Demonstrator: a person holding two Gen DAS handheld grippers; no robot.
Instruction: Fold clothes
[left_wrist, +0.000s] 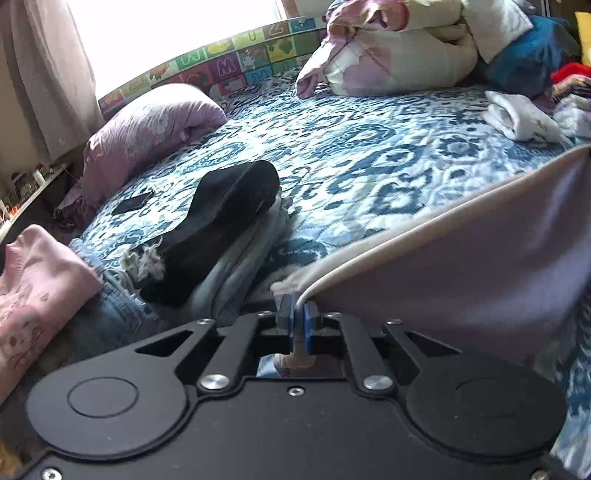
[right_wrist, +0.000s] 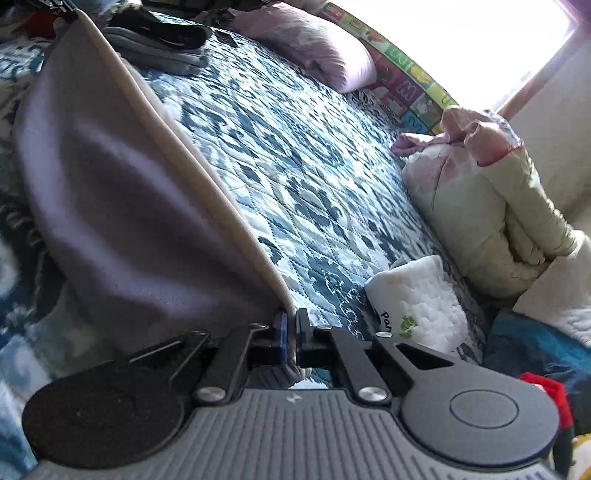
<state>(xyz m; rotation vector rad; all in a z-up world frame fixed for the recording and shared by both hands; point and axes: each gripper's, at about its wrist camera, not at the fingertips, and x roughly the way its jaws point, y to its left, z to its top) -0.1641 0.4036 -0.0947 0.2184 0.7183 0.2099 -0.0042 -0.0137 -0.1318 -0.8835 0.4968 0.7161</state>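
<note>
A grey-lilac garment with a cream hem (left_wrist: 461, 258) hangs stretched above the blue patterned bed (left_wrist: 351, 155). My left gripper (left_wrist: 297, 317) is shut on one corner of its hem. My right gripper (right_wrist: 290, 328) is shut on the other corner, with the garment (right_wrist: 122, 206) spreading up and left from it. The cloth sags between both grippers and hides the bed below it.
A stack of folded clothes topped by a black piece (left_wrist: 221, 221) lies at left, with jeans (left_wrist: 114, 299) and a pink top (left_wrist: 33, 291) beside it. A lilac pillow (left_wrist: 147, 129), rolled quilts (right_wrist: 491, 221), a white folded item (right_wrist: 417, 299) and an unfolded pile (left_wrist: 569, 96) ring the bed.
</note>
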